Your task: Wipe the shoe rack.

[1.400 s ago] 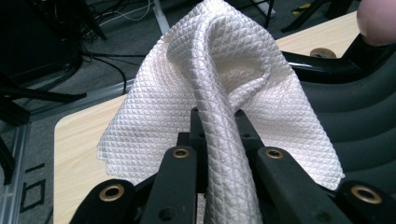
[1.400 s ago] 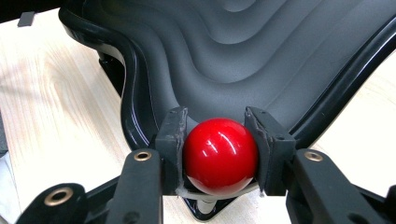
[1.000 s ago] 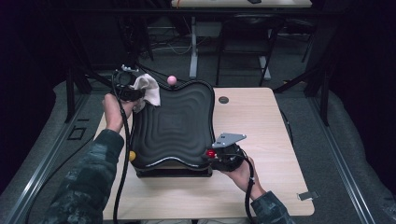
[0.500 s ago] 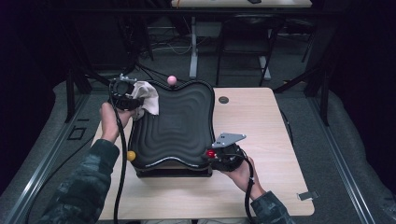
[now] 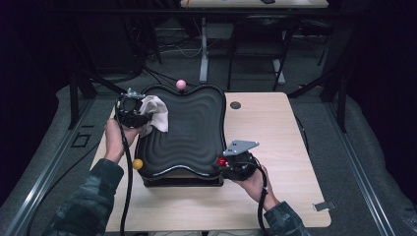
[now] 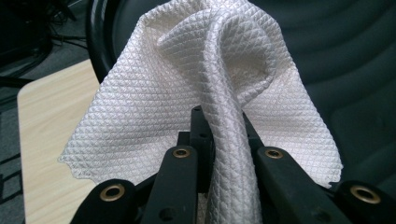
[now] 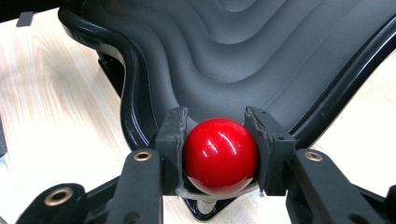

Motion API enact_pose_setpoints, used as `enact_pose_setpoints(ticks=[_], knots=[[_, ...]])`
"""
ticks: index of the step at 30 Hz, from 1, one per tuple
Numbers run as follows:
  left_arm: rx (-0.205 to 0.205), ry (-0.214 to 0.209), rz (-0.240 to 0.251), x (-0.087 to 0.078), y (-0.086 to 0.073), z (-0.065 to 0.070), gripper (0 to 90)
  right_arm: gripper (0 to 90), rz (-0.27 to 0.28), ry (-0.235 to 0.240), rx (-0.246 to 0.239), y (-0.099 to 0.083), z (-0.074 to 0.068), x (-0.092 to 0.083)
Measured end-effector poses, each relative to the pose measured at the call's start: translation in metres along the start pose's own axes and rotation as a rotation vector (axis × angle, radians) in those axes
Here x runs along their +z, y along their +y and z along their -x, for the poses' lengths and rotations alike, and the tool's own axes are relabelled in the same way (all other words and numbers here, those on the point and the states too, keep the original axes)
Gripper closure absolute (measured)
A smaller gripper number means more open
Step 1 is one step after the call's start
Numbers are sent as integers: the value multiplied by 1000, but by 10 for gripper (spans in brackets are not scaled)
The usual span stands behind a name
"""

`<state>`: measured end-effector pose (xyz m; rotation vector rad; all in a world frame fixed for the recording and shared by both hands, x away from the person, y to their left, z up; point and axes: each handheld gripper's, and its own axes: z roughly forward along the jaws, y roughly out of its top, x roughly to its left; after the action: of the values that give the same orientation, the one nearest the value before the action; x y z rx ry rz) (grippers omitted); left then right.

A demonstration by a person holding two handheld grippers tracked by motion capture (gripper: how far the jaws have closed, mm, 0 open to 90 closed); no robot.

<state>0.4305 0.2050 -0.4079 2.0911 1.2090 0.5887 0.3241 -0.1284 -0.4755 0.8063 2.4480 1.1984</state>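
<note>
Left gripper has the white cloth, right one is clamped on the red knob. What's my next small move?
Probably lower the cloth onto the black ribbed tray and start wiping: the left gripper pinches it at the tray's far-left corner, while the right gripper steadies the red knob.

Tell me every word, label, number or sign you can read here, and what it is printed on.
There is none to read. The white cloth in the left claw, the red ball in the right claw, the black wavy tray and the wooden table all show plain surfaces. A small tag near the table's edge is too small to read.
</note>
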Motion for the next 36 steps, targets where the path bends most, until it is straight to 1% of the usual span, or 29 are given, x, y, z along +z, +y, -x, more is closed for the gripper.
enact_pose_setpoints(ticks=[2,5,15,16,17,21,22,25,27,28,29,31,33,35,36], knots=[[-3,-9,-2,-1,-4,2,828,598,0,0,-1,0,0,0],[10,-18,-14,-3,-10,6,829,597,-1,-1,-1,0,0,0],[16,-42,-12,-11,-36,16,827,597,1,-1,-1,0,0,0],[12,-43,-9,-12,-39,16,826,597,0,-1,-1,0,0,0],[13,-44,-3,-12,-41,17,825,597,-13,-19,-4,0,-1,-1],[-1,-55,2,-14,-47,18,822,598,-5,-9,-3,0,0,0],[1,-60,-2,-14,-48,19,822,597,-1,-3,-1,0,0,0],[12,-73,-25,-15,-49,19,825,597,-5,-9,-3,0,0,0],[18,-75,-45,-16,-50,21,826,597,3,3,-1,0,0,0],[24,-76,-51,-17,-50,22,827,597,-16,-23,-6,0,-1,-1],[29,-77,-56,-17,-50,23,827,597,-9,-14,-4,0,-1,0],[37,-84,-63,-17,-52,26,828,597,-9,-15,-4,0,-1,0],[40,-95,-70,-17,-54,30,829,597,4,5,-3,0,0,0],[52,-108,-81,-17,-56,34,829,597,0,-2,-4,0,0,0],[60,-108,-86,-17,-57,37,829,598,-1,-5,-4,0,0,0]])
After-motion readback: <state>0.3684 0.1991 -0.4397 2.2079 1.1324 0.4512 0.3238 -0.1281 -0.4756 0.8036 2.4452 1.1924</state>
